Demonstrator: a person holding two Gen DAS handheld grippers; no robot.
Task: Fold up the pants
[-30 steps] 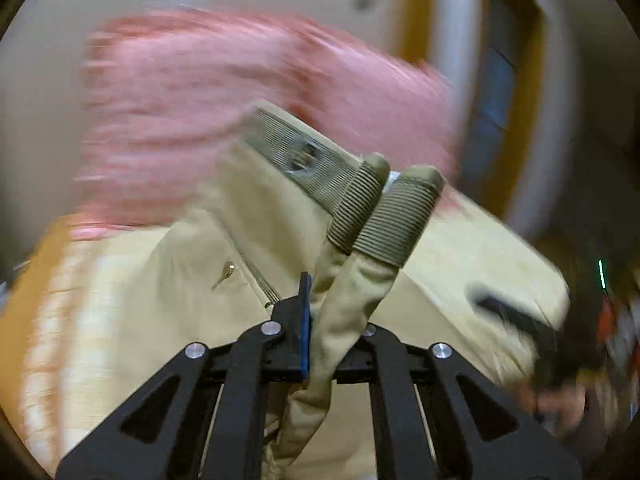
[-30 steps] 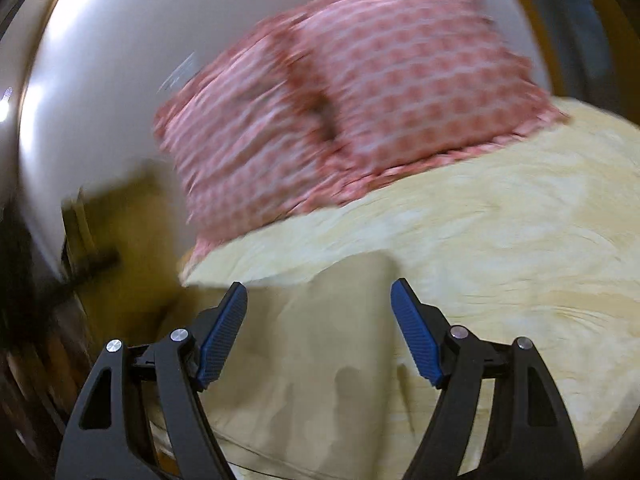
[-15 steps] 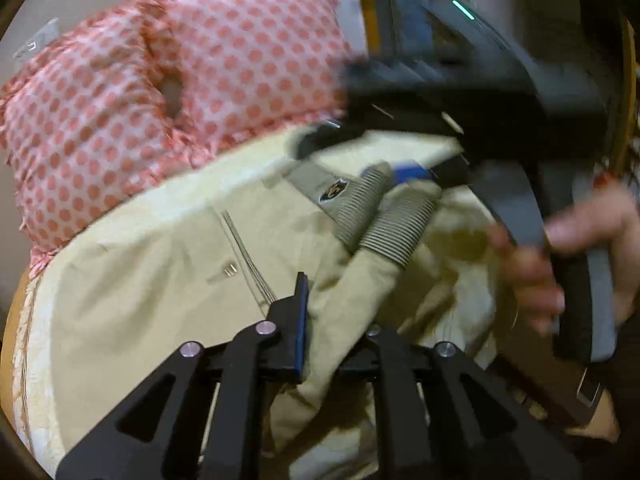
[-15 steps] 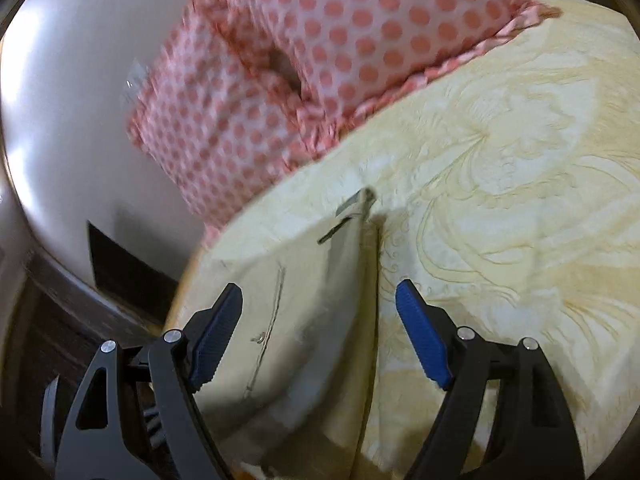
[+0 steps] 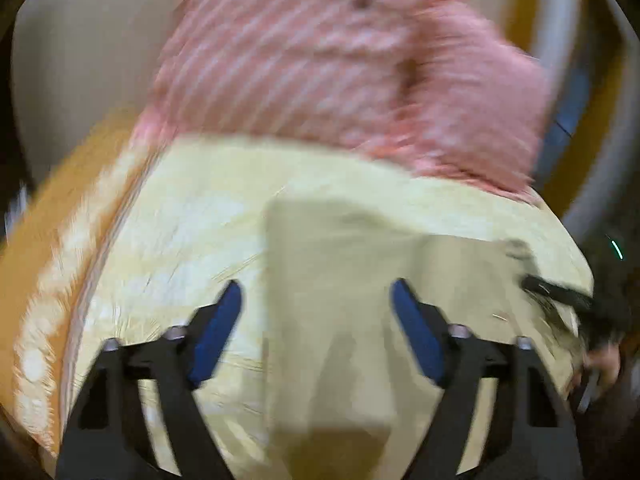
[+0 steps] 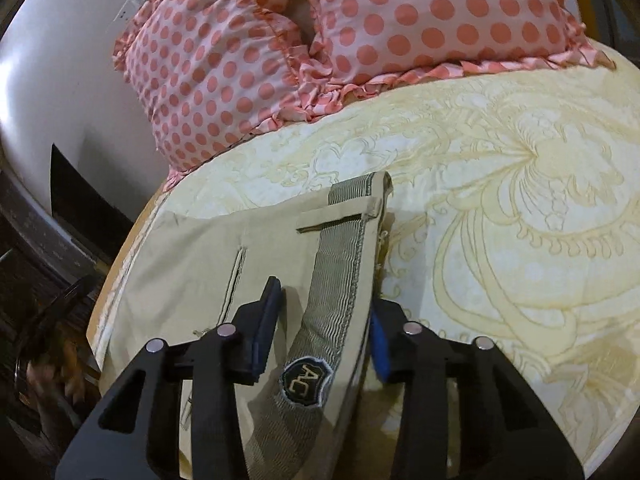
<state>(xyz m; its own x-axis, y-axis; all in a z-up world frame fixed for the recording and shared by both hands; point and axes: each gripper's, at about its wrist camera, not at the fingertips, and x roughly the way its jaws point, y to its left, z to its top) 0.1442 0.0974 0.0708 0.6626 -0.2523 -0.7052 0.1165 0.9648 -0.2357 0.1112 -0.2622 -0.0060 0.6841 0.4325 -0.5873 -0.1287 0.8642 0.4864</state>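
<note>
Both wrist views close, facing pillows (image 6: 360, 40); sharing pants (image 6: 192, 256), bedspread (image 6: 520, 200)

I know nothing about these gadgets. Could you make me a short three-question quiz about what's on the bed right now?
1. True or false: the left gripper is open, with nothing between its pads.
2. Which part of the khaki pants lies between the right gripper's pads? A) a leg cuff B) the ribbed waistband C) a pocket
3. Fill in: the pillows behind the pants are pink with coral ____.

Key: 1 true; 2 B; 3 dots. The right gripper looks narrowed around the waistband, but whether it is fully clamped is unclear.
</note>
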